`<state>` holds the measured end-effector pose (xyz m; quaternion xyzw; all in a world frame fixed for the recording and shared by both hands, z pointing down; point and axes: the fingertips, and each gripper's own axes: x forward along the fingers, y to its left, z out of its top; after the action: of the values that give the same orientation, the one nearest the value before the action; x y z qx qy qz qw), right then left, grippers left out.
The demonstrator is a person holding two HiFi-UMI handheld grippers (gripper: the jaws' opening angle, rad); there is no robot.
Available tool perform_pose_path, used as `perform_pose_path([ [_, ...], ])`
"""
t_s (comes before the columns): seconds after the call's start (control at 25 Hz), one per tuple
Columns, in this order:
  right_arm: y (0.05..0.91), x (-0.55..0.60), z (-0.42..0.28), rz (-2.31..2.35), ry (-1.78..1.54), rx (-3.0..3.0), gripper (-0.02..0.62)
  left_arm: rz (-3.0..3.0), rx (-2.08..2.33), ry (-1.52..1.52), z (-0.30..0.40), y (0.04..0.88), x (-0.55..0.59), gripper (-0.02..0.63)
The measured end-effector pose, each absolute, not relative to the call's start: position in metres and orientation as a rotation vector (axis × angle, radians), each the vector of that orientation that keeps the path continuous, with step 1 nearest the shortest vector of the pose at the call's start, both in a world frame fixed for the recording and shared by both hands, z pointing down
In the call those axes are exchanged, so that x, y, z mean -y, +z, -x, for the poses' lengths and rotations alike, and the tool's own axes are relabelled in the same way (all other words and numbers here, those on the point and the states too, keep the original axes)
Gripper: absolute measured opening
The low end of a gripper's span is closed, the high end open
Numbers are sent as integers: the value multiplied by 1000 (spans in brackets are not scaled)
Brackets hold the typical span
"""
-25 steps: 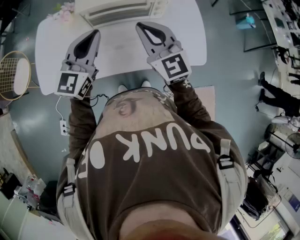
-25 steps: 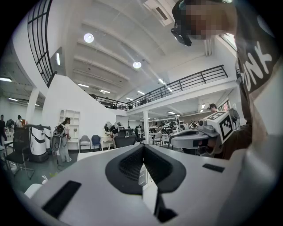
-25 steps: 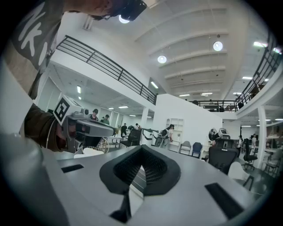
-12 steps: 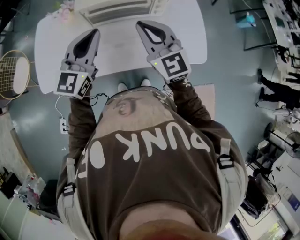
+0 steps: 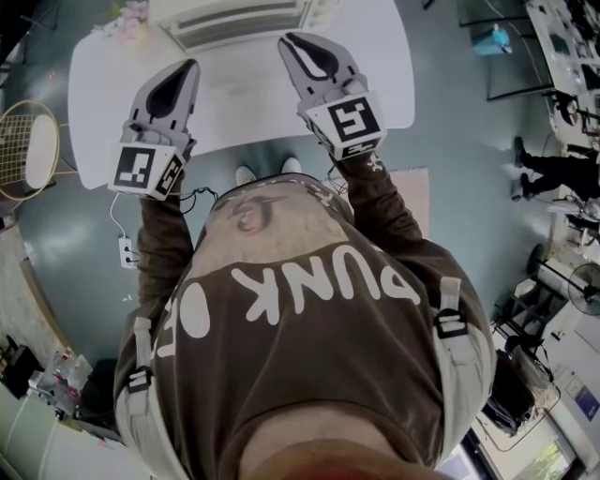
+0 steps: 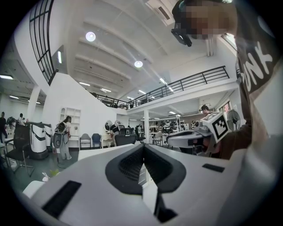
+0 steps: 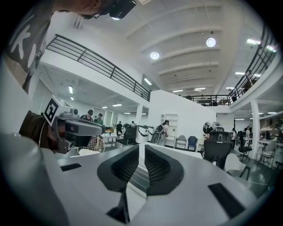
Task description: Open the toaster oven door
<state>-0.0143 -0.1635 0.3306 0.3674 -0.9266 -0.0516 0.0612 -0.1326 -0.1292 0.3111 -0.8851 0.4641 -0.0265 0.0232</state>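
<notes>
So the toaster oven is sitting at the far edge of the white table, straight ahead of both grippers, with its long axis running left to right across the head view. Only its vented top is showing from up there. The door itself isn't showing in any view (my guess is it's on the face turned toward the person, but I can't tell).

The right gripper is looking like the one doing the work. Its tips are hanging right at the oven's near edge, toward the oven's right half, and its jaws are opening, with a narrow gap and nothing in between them. In the right gripper view the slatted top is showing just below the tips.

The left gripper is hovering a bit further back over the table, near the oven's left end but not touching it. Its jaws are pressed together and empty, going by the left gripper view.

So what the next move is hinging on, I think: the handle is probably lying crosswise, in front of and below the right tips, so that gripper is needing to drop down the front face.
</notes>
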Motion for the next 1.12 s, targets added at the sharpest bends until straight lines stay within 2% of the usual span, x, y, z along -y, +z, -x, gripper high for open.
perform_pose_path([
  [0.16, 342, 185, 17, -1115, -110, 2756, 126, 2746, -1439, -82, 138, 313, 132, 4],
  [0.6, 400, 309, -21, -1419, 78, 2428, 110, 2764, -1444, -90, 143, 318, 139, 4],
  [1.12, 459, 345, -18, -1424, 448, 2249, 101, 2772, -1436, -86, 148, 316, 144, 4],
])
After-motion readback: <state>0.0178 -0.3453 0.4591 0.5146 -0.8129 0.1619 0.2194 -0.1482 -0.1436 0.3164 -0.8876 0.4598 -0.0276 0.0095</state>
